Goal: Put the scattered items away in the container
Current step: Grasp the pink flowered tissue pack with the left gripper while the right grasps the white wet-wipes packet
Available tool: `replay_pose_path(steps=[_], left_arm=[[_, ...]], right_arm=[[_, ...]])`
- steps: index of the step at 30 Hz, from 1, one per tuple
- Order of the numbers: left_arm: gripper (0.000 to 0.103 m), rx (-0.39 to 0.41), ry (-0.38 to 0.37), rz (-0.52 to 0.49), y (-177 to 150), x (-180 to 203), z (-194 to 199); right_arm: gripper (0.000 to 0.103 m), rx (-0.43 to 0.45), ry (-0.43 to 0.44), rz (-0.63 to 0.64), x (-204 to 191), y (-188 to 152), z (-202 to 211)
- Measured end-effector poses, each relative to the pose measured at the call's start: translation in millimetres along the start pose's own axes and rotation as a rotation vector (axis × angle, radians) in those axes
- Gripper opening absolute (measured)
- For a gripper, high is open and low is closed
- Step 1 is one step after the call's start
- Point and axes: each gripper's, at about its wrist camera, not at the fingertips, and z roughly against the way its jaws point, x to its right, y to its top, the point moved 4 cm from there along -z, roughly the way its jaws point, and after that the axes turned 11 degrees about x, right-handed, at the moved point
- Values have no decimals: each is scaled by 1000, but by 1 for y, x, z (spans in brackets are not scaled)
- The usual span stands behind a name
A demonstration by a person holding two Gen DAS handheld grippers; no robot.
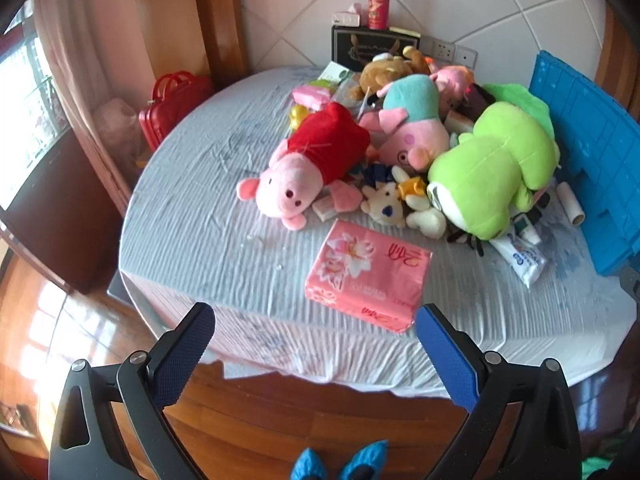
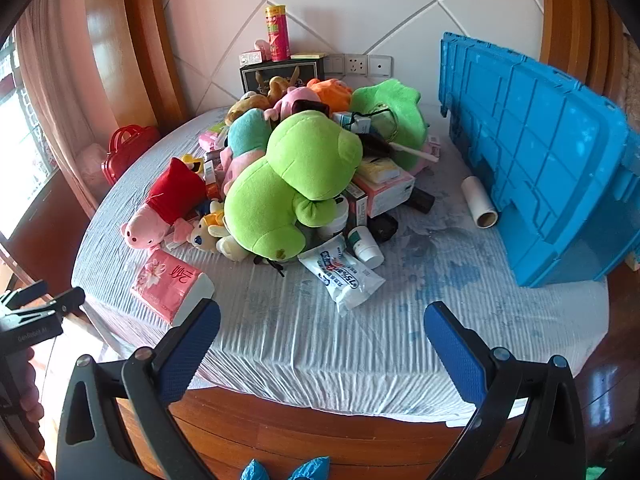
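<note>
Left gripper point(image 1: 315, 332) spread wide, holding nothing, hovering off the near edge of the table point(image 1: 192, 216). Right gripper point(image 2: 322, 328) likewise wide apart and empty, also short of the near edge. Just beyond the left gripper, a pink tissue pack point(image 1: 368, 276) lying flat. Farther in, a heap of soft toys: pink pig in red point(image 1: 304, 168), big green frog point(image 1: 492, 172). Near the right gripper, a white tube point(image 2: 344, 276); a paper roll point(image 2: 480, 202) touching or just beside the blue crate point(image 2: 552, 160) at far right, lid up. Seemingly the very start: nothing visibly in the crate, though its inside stays hidden. Next, probably: reach in over the tissue pack, close across its width, carry right to the crate.
</note>
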Motion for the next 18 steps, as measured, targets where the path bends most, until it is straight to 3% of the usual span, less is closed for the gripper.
replay_pose_path(steps=[1, 5, 7, 9, 11, 18], left_arm=[[102, -18, 4, 1, -4, 4, -7], [102, -85, -22, -1, -20, 25, -32], [101, -121, -54, -13, -26, 36, -47], [96, -152, -79, -13, -33, 41, -60], [91, -173, -90, -2, -38, 41, -70], [85, -217, -14, -16, -49, 9, -99]], right_arm=[[103, -21, 3, -5, 1, -1, -11], [80, -99, 7, -2, 2, -10, -45], [78, -121, -5, -3, 3, -16, -53], [77, -145, -11, -6, 3, -22, -61], [65, -180, 0, 18, -4, -28, -74], [60, -209, 112, 69, -60, -25, -133]])
